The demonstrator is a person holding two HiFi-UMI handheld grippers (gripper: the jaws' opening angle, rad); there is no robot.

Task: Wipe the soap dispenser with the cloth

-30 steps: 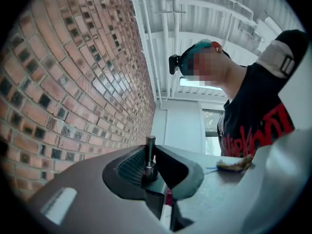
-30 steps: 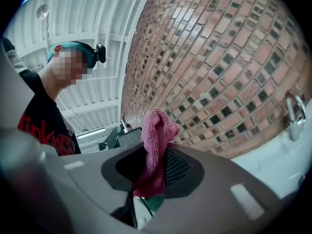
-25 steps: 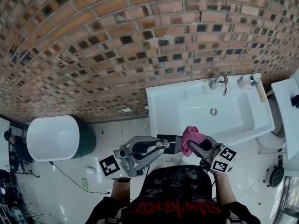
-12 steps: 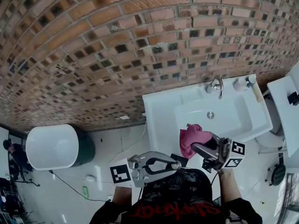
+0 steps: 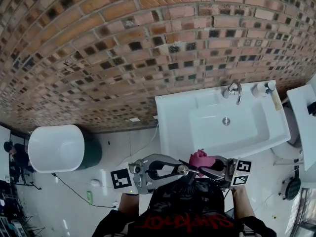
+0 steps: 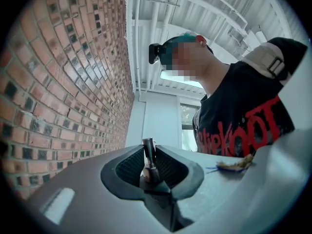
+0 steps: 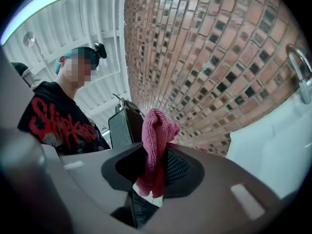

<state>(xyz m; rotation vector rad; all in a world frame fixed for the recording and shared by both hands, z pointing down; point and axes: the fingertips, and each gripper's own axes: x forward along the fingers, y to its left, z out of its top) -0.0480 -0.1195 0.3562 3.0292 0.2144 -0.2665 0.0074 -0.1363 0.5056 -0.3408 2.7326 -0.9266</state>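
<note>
My right gripper (image 5: 206, 164) is shut on a pink cloth (image 5: 200, 158), which stands bunched up out of its jaws (image 7: 156, 135). Just left of it, my left gripper (image 5: 185, 168) is shut on the thin pump stem (image 6: 148, 152) of a dark soap dispenser. The right gripper view shows that dispenser (image 7: 124, 126) as a dark rectangular body with a pump on top, right behind the cloth. Both grippers are close to my chest, in front of the white sink (image 5: 170, 132). In the head view I cannot make out the dispenser's body against my dark shirt.
On the sink's back rim stand a chrome tap (image 5: 235, 91) and a small white bottle (image 5: 259, 88). A white-lidded dark green bin (image 5: 57, 147) is on the floor at the left. A brick wall (image 5: 123, 48) runs behind, and a white fixture (image 5: 303, 117) sits at the right edge.
The right gripper with the cloth has drawn back from the sink's front edge toward my chest, ending next to the left gripper's tip. The left gripper has shifted only slightly.
</note>
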